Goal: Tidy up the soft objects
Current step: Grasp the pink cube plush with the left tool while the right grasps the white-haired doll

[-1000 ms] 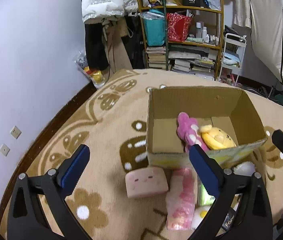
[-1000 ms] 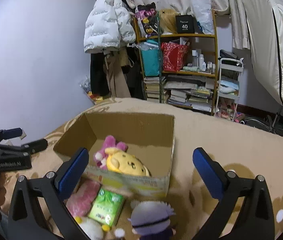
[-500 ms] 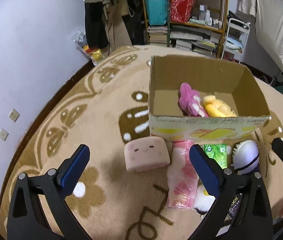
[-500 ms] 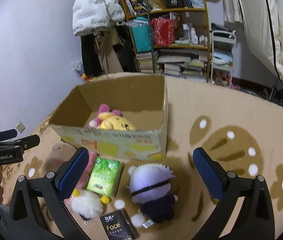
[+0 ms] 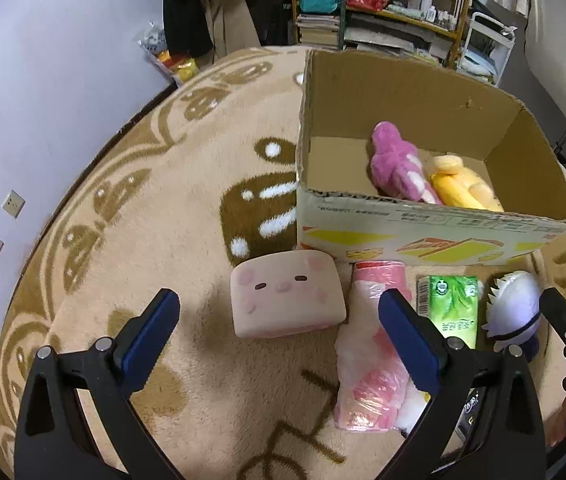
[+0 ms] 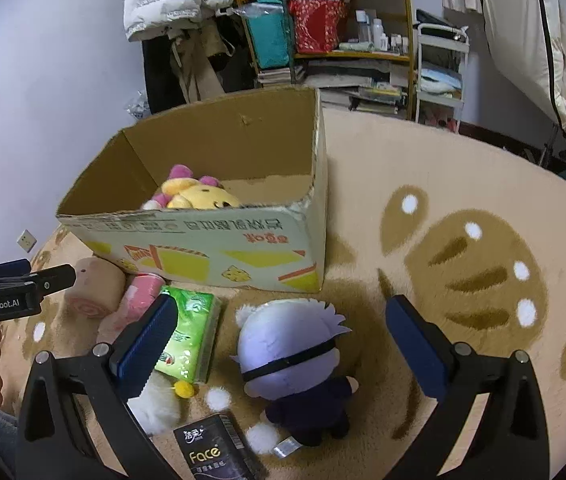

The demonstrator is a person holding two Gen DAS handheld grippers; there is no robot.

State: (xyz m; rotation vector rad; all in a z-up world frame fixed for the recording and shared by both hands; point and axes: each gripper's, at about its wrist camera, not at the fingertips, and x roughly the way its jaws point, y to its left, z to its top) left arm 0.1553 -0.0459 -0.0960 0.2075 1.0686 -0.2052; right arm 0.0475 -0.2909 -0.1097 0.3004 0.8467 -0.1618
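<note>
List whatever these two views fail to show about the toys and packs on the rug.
- White fluffy toy: right wrist view, mostly behind the right gripper's finger; shape unclear.
- Black Face pack: cut off by the bottom edge.
- Pink plush and yellow plush: lower parts hidden by the cardboard box wall.
- Pink wrapped roll: partly behind the left gripper's finger.

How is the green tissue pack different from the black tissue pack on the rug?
The green tissue pack is bright green with leaf print; the black tissue pack is dark with gold "Face" lettering. The green one lies nearer the cardboard box, beside the left finger of the open right gripper; the black one lies nearer the camera, partly cut off. Both lie flat on the rug, outside the box.
</note>
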